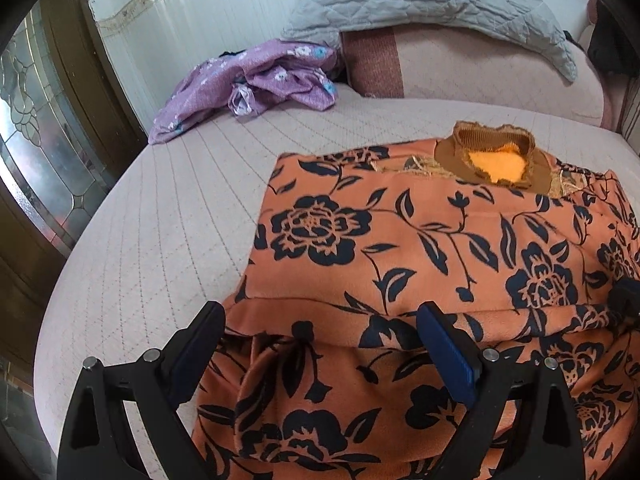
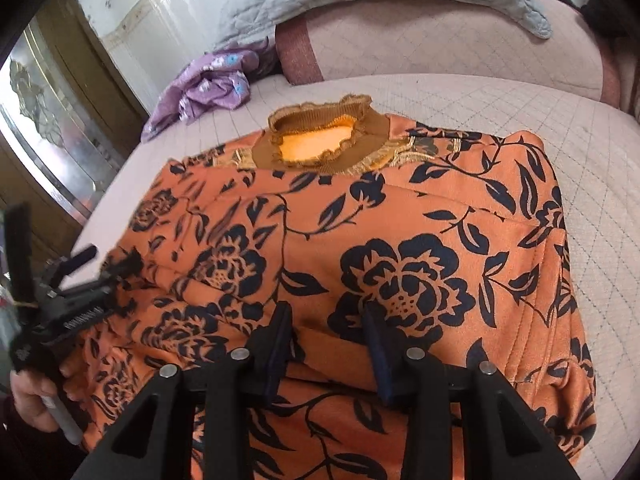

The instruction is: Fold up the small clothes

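Orange floral top (image 2: 360, 248) lies on bed (image 1: 168, 208); left tongs (image 1: 320, 320) gape wide, right tongs (image 2: 326, 316) part-open, gripping nothing.

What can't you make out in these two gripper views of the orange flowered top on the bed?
- Orange flowered top: its near hem is cut off by the bottom edge in both views.
- Left gripper: blurred in the right wrist view.
- Purple garment: crumpled, so its type is unclear.
- Dark object: cropped at the right edge, left wrist view.
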A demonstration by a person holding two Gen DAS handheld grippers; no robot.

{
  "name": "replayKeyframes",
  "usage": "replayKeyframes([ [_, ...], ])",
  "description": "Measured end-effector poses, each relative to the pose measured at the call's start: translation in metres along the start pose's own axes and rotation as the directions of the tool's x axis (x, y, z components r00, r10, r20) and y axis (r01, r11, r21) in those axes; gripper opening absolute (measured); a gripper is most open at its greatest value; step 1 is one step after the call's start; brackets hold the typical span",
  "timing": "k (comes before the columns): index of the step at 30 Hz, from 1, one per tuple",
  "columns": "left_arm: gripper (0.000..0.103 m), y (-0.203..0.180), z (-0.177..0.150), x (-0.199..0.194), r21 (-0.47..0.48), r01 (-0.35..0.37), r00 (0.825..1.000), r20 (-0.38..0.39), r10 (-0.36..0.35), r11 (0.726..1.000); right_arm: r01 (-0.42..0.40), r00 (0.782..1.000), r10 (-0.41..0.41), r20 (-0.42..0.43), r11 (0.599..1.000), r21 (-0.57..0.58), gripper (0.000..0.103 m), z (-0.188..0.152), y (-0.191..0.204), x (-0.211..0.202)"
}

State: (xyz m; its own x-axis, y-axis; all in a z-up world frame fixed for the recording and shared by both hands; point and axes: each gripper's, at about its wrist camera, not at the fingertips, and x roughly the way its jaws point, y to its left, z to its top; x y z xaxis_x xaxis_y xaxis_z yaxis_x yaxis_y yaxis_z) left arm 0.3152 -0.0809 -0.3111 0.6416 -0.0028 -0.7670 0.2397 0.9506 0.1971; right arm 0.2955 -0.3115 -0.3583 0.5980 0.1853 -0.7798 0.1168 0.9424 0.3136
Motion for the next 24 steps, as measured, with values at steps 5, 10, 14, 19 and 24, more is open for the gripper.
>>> replayKeyframes([
  [5, 0.096, 0.001, 0.001, -0.001, -0.007, -0.003, 1.000, 0.012, 0.004, 1.000, -0.020, 0.998, 0.021, 0.053, 1.000, -0.023, 0.041, 0.004, 0.004, -0.012],
  [10, 0.096, 0.001, 0.002, 0.001, -0.006, 0.000, 1.000, 0.009, 0.000, 1.000, -0.010, 0.999, 0.011, 0.040, 0.999, -0.038, 0.041, 0.003, 0.008, -0.006],
  [14, 0.096, -0.001, 0.001, 0.006, -0.002, -0.001, 1.000, -0.005, 0.001, 1.000, 0.020, 1.000, -0.021, -0.013, 0.999, -0.047, 0.041, 0.000, 0.008, 0.009],
  [19, 0.096, 0.001, 0.002, 0.004, -0.008, -0.002, 1.000, 0.002, 0.002, 1.000, 0.015, 1.000, -0.015, 0.008, 0.998, -0.057, 0.041, 0.000, 0.010, 0.003],
  [24, 0.096, 0.001, 0.002, 0.004, -0.010, -0.005, 1.000, 0.005, 0.005, 1.000, 0.007, 0.999, -0.005, 0.039, 0.998, -0.067, 0.041, 0.000, 0.013, -0.004],
])
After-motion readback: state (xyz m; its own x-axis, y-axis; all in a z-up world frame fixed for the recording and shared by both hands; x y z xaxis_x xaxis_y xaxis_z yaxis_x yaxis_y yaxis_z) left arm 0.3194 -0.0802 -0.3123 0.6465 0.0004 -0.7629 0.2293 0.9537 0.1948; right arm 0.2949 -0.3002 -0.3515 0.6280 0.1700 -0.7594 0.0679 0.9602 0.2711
